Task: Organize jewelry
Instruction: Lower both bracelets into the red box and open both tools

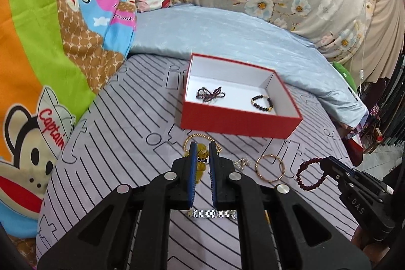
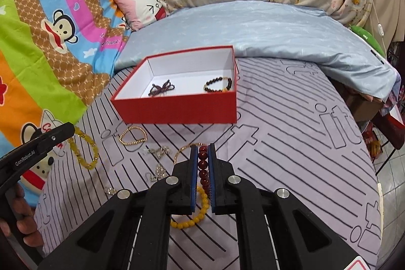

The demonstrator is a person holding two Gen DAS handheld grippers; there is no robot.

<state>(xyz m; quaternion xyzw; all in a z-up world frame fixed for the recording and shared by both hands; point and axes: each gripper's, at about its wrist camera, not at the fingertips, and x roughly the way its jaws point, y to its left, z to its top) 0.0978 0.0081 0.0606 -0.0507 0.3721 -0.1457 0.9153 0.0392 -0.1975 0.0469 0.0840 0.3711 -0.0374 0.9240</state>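
Note:
A red box (image 1: 240, 122) with a white inside stands on the striped bed; it holds a dark beaded bow-shaped piece (image 1: 210, 93) and a black bead bracelet (image 1: 262, 103). The box also shows in the right wrist view (image 2: 177, 109). My left gripper (image 1: 202, 147) is shut on a clear yellow bead bracelet (image 1: 201, 158), which also shows in the right wrist view (image 2: 83, 151). My right gripper (image 2: 203, 147) is shut on a dark red bead bracelet (image 2: 203, 166), seen in the left wrist view (image 1: 307, 175) too.
Loose on the sheet lie a gold chain bracelet (image 2: 133, 135), a thin gold bangle (image 1: 269, 167), a silver chain (image 2: 158, 161), a silver link band (image 1: 214, 213) and an opaque yellow bead bracelet (image 2: 195, 215). A blue quilt (image 2: 253, 27) lies behind the box.

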